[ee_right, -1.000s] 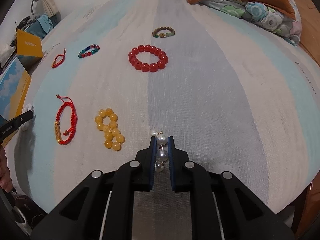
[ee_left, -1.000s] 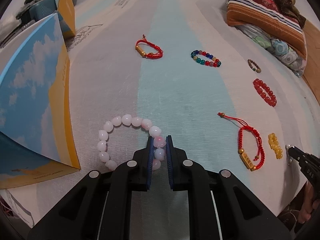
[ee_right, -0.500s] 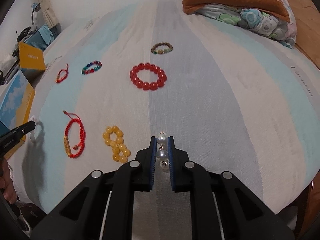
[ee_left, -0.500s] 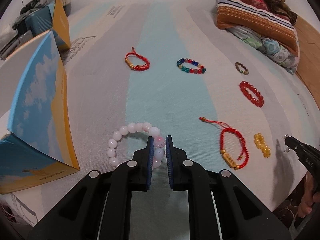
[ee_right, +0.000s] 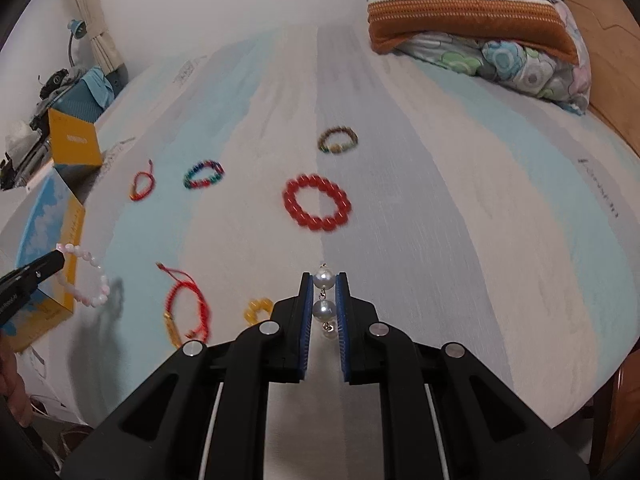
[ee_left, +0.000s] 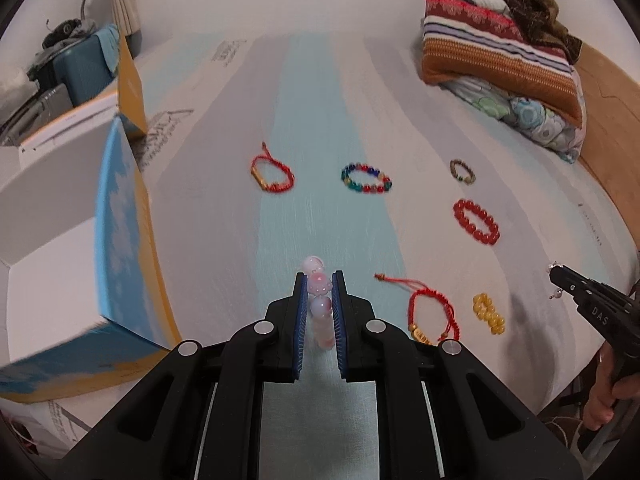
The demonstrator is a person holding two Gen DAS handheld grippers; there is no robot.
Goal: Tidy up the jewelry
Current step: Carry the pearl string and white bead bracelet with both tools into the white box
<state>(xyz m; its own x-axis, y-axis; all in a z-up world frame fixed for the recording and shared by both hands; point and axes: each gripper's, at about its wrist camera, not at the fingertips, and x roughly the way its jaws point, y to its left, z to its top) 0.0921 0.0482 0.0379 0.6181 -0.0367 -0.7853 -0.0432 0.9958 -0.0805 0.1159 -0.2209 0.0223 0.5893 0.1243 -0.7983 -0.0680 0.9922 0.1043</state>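
My left gripper (ee_left: 319,280) is shut on a pale pink bead bracelet (ee_left: 320,308) and holds it in the air above the bed; in the right wrist view the bracelet (ee_right: 86,280) hangs from the left gripper (ee_right: 60,258). My right gripper (ee_right: 324,280) is shut on a pearl piece (ee_right: 323,294), lifted above the bed, and also shows in the left wrist view (ee_left: 556,270). On the striped sheet lie a red cord bracelet (ee_left: 432,314), a yellow bead bracelet (ee_left: 488,314), a red bead bracelet (ee_right: 318,208), a multicoloured bead bracelet (ee_left: 366,179), a second red cord bracelet (ee_left: 272,172) and a small brown bead bracelet (ee_right: 338,140).
An open white box with blue and yellow flaps (ee_left: 116,224) stands at the left edge of the bed, beside my left gripper. Folded striped and floral bedding (ee_left: 500,64) lies at the far right. A wooden bed frame (ee_left: 608,120) runs along the right.
Both grippers have risen from the sheet. The pink bracelet has been lifted off the bed and now hangs from the left gripper; the pearl piece has been lifted in the right gripper.
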